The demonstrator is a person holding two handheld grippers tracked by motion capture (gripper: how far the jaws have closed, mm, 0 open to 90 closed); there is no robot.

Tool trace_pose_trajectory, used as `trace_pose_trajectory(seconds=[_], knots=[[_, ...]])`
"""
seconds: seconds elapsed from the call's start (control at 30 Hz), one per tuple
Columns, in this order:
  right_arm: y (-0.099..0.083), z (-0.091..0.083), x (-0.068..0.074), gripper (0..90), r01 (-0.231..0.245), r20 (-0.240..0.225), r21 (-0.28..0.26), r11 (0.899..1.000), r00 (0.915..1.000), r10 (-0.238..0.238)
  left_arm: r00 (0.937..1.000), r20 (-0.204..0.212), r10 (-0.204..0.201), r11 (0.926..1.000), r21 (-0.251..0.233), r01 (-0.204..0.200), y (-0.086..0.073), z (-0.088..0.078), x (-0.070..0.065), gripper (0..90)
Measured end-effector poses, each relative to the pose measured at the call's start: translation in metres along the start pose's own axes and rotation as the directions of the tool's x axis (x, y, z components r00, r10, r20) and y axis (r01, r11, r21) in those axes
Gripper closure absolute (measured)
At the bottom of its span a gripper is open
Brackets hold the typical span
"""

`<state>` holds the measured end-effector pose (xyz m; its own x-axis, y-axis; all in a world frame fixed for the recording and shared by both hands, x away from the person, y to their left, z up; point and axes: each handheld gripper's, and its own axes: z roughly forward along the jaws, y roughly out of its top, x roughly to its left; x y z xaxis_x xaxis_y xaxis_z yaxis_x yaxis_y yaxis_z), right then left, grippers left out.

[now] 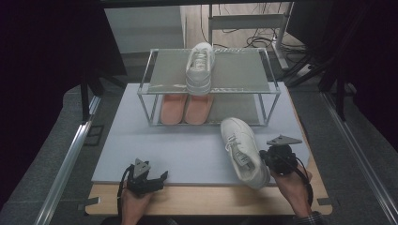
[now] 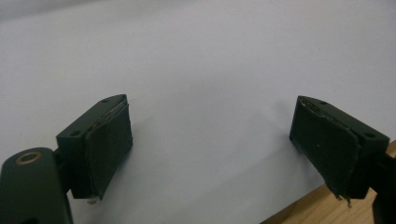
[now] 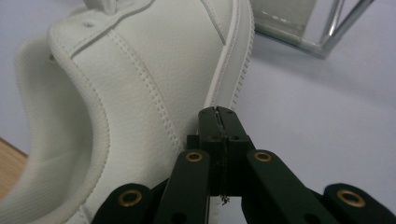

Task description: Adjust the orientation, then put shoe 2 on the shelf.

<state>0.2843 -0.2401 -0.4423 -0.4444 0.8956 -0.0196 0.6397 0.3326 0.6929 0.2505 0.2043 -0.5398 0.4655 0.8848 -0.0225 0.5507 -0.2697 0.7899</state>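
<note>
Right claw (image 3: 217, 112): jaws fully closed, nothing between them, tips touching the outer side of the white sneaker (image 1: 241, 150) near its sole edge. Sneaker lying on the pale mat (image 1: 187, 150) of the surface, in front of the metal shoe rack (image 1: 209, 89). Left claw (image 2: 210, 149): jaws wide apart, empty, resting low over the mat's near edge.

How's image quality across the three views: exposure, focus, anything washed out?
High view: dim, edges falling to black, and the white shoe near the right gripper is bright but readable. Left gripper view: the mat looks flat and washed out, with soft shadows under the open left gripper. Right gripper view: the shoe is close, stitching sharp, the shoe rack behind slightly soft.
</note>
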Motion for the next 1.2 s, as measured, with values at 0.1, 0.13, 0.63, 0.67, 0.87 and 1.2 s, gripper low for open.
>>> trace_pose_trajectory(seconds=[0.1,0.13,0.63,0.67,0.87,1.2], knots=[[-0.004,0.004,-0.007,89.8,-0.023,0.001,0.015,1.000,0.9997,0.023,1.0000,0.000,0.000,1.0000,0.000,0.000,0.000,0.000,0.000,12.7],[-0.006,0.005,-0.010,89.8,-0.031,-0.003,0.021,0.999,0.9995,0.031,1.0000,0.000,0.000,1.0000,0.000,0.000,0.000,0.000,0.000,12.7],[-0.019,-0.009,-0.029,74.0,-0.092,-0.052,-0.008,0.996,0.9945,0.091,1.0000,0.000,0.000,1.0000,0.000,0.000,0.000,0.000,0.000,12.6],[-0.019,-0.011,-0.029,72.8,-0.092,-0.053,-0.009,0.996,0.9944,0.092,1.0000,0.000,0.000,1.0000,0.000,0.000,0.000,0.000,0.000,12.6],[-0.019,-0.022,-0.030,65.5,-0.107,-0.079,-0.030,0.994,0.9914,0.104,1.0000,0.000,0.000,1.0000,0.000,0.000,0.000,0.000,0.000,12.6],[-0.018,-0.032,-0.028,62.6,-0.113,-0.153,-0.032,0.993,0.9824,0.107,1.0000,0.000,0.000,1.0000,0.000,0.000,0.000,0.000,0.000,12.6]])
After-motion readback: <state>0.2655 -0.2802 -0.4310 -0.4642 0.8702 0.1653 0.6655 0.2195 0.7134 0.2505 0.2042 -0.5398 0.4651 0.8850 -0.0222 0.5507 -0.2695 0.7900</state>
